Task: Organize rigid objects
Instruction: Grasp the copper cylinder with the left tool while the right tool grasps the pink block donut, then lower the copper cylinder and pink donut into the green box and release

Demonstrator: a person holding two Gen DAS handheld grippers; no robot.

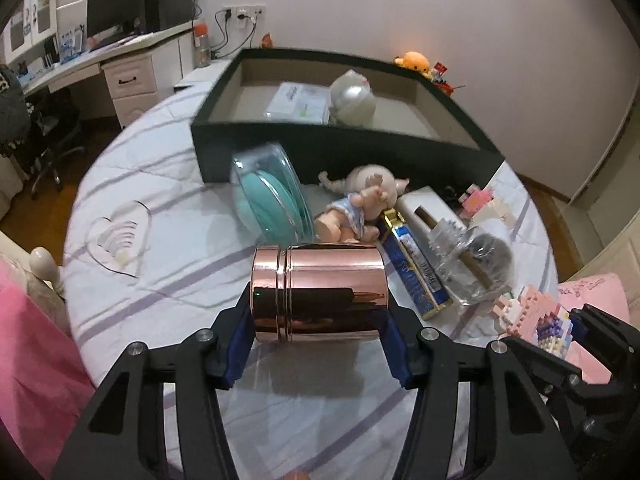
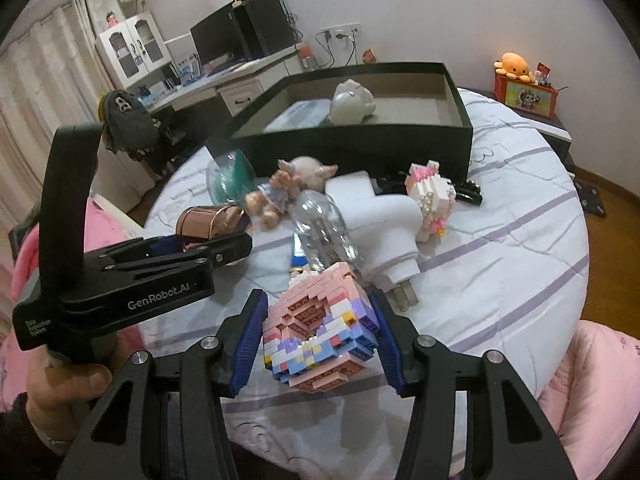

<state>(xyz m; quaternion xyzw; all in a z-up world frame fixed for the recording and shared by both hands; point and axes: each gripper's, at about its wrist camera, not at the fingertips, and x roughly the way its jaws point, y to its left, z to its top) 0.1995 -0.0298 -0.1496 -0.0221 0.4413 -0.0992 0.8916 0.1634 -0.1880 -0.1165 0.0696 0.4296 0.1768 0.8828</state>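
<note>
A shiny rose-gold can (image 1: 320,280) lies on its side on the striped bed cover (image 1: 160,240). My left gripper (image 1: 316,312) is shut on it, its blue pads (image 1: 240,320) against the can's two ends. The right wrist view shows the same can (image 2: 208,220) between the left gripper's fingers (image 2: 224,252). My right gripper (image 2: 318,312) is shut on a pastel brick model (image 2: 320,336), held just above the cover. From the left wrist view that model (image 1: 536,316) shows at the right edge. An open black box (image 1: 320,148) stands behind the clutter with a pale toy and a packet inside.
Between the can and the box lie a teal round case (image 1: 272,196), a small doll (image 1: 360,204), a blue-gold carton (image 1: 416,272) and a clear glass bottle (image 1: 472,264). A white plug adapter (image 2: 392,232) and a pink-white brick figure (image 2: 432,200) sit to the right.
</note>
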